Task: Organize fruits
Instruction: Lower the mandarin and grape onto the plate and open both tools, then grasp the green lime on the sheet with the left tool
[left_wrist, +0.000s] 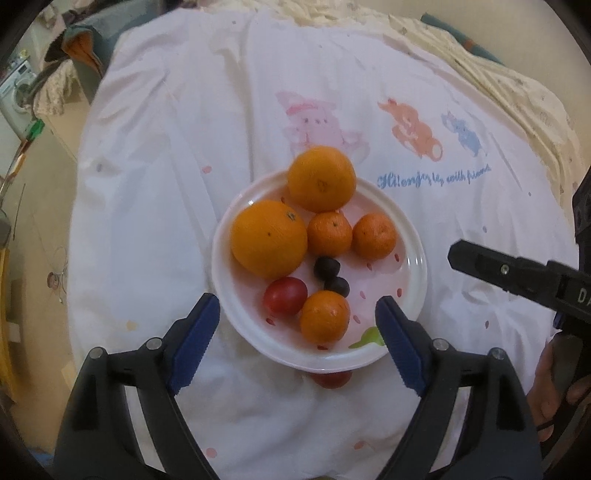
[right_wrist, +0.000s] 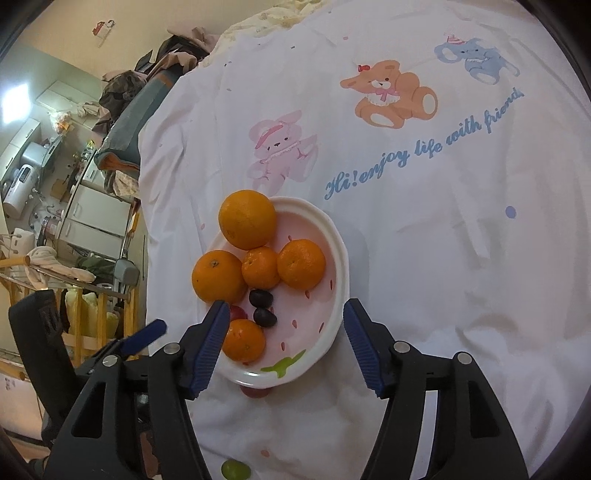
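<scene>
Grippers, left gripper (left_wrist: 297, 325) and right gripper (right_wrist: 282, 332), gape empty over plate (left_wrist: 413, 236); approach the stray green grape (right_wrist: 235, 469) gently, pinching lightly

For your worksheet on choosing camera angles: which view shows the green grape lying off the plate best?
The right wrist view: the green grape lies on the white cloth at the bottom edge, near the plate. The left wrist view does not show it at all.
</scene>
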